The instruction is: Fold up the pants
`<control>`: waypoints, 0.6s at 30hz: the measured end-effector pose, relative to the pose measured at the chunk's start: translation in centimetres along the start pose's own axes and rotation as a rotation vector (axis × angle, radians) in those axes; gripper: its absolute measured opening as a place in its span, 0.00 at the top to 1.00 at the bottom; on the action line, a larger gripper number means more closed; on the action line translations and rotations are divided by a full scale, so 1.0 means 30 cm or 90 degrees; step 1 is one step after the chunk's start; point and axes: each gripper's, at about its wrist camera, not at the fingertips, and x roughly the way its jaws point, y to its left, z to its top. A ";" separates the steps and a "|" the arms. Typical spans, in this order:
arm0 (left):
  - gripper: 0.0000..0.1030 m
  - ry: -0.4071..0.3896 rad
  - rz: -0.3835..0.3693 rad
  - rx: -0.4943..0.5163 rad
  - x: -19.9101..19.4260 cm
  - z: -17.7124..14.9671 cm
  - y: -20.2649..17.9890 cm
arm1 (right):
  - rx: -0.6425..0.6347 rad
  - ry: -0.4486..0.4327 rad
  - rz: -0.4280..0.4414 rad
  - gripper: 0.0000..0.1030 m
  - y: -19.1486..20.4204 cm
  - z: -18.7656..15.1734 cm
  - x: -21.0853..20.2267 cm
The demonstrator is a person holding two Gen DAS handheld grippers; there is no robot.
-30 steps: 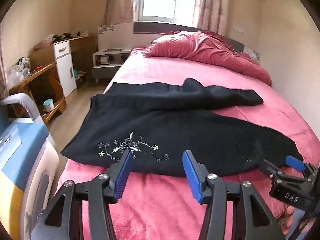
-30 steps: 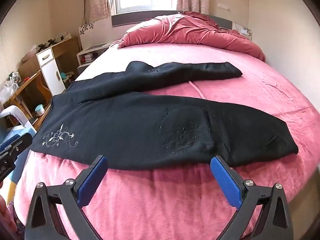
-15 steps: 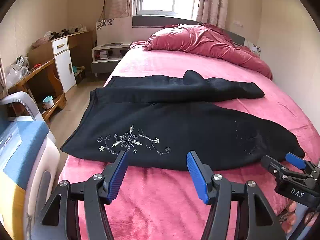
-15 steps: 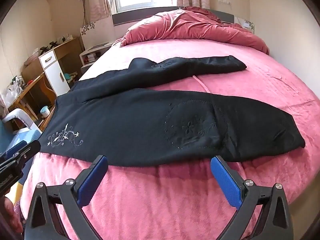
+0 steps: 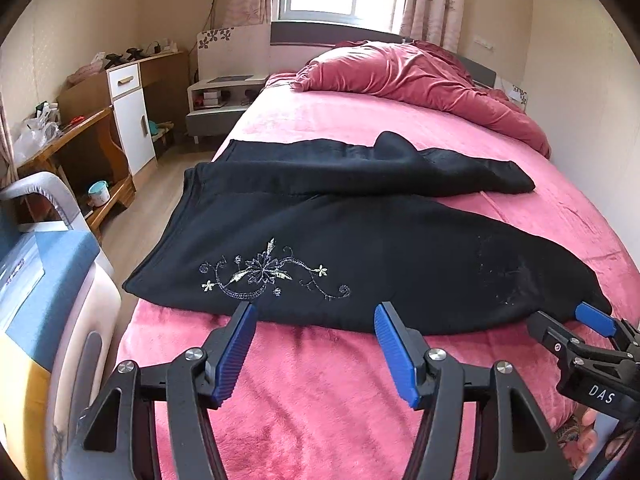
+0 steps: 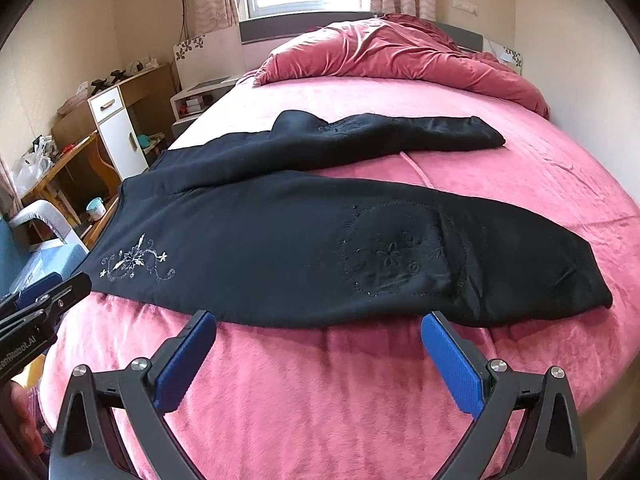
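Note:
Black pants (image 5: pixel 360 240) with white floral embroidery lie spread across the pink bed, waist to the left, both legs running right; they also show in the right wrist view (image 6: pixel 320 232). My left gripper (image 5: pixel 314 314) is open and empty, just in front of the near edge of the pants by the embroidery. My right gripper (image 6: pixel 318 322) is wide open and empty, just in front of the near leg's edge. The right gripper also appears in the left wrist view (image 5: pixel 576 328), by the near leg's cuff. The left gripper shows at the left of the right wrist view (image 6: pixel 48 292).
The bed (image 5: pixel 320 400) has a pink blanket and a crumpled red duvet (image 5: pixel 420 80) at the head. A wall runs along the bed's right side. On the left are a blue and white appliance (image 5: pixel 40 320), a wooden desk (image 5: pixel 80 136) and a bedside table (image 5: pixel 224 100).
Both grippers have drawn slightly back and risen, so the pants sit a little further ahead in both views. Both stay open and the pants have not moved.

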 end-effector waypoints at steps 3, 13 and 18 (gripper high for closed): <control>0.36 0.000 0.001 -0.001 -0.003 0.000 0.001 | 0.006 0.000 -0.003 0.00 -0.005 0.000 -0.001; 0.35 0.004 0.001 -0.004 -0.003 0.002 0.002 | 0.012 0.003 0.000 0.00 -0.011 0.001 -0.002; 0.35 0.002 0.002 -0.004 -0.005 0.002 0.004 | 0.013 0.003 -0.001 0.00 -0.012 0.001 -0.003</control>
